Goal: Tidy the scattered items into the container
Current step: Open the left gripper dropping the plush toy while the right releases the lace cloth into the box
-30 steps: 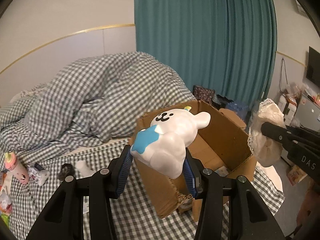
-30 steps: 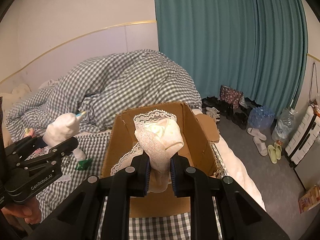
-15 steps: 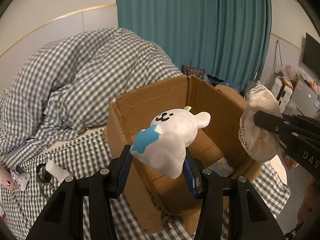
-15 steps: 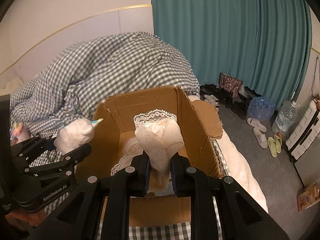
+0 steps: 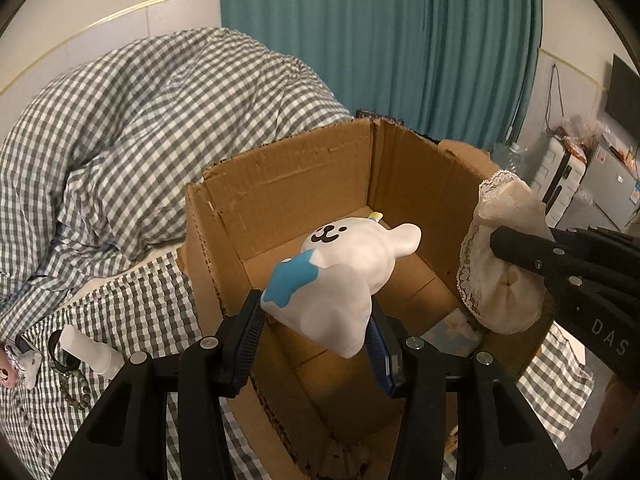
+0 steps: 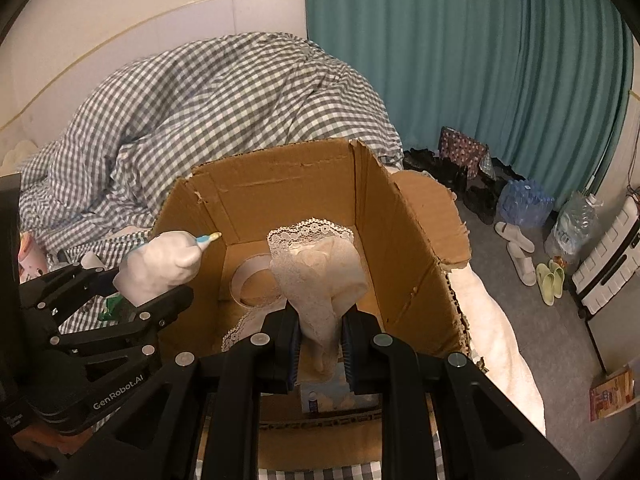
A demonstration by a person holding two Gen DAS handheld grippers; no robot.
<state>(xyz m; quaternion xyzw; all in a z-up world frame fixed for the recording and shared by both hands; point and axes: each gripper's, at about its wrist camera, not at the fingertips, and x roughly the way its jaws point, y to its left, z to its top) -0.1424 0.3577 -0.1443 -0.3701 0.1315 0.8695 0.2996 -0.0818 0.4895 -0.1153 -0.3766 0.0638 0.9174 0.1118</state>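
Note:
An open cardboard box (image 5: 280, 188) stands on the checked bed; it also shows in the right wrist view (image 6: 288, 176). My left gripper (image 5: 314, 334) is shut on a white bear toy (image 5: 352, 256) with a blue star, held over the box's left side. My right gripper (image 6: 320, 340) is shut on a cream lace cloth (image 6: 320, 268), held above the box's near right part. The cloth (image 5: 504, 264) and right gripper show at the right in the left wrist view. The toy (image 6: 160, 268) shows at the left in the right wrist view. A blue packet (image 5: 452, 332) and white tape roll (image 6: 252, 280) lie inside the box.
A heaped checked duvet (image 5: 140, 120) lies behind the box. A small white bottle (image 5: 86, 350), a bead string (image 5: 76, 392) and a pink item (image 5: 8, 368) lie on the bed at left. Shoes (image 6: 516, 248), water bottles (image 6: 576, 220) and a teal curtain (image 6: 460, 60) are at right.
Both grippers have moved forward with their loads, from short of the box to above its opening. The box looks larger and closer. Neither grip has changed.

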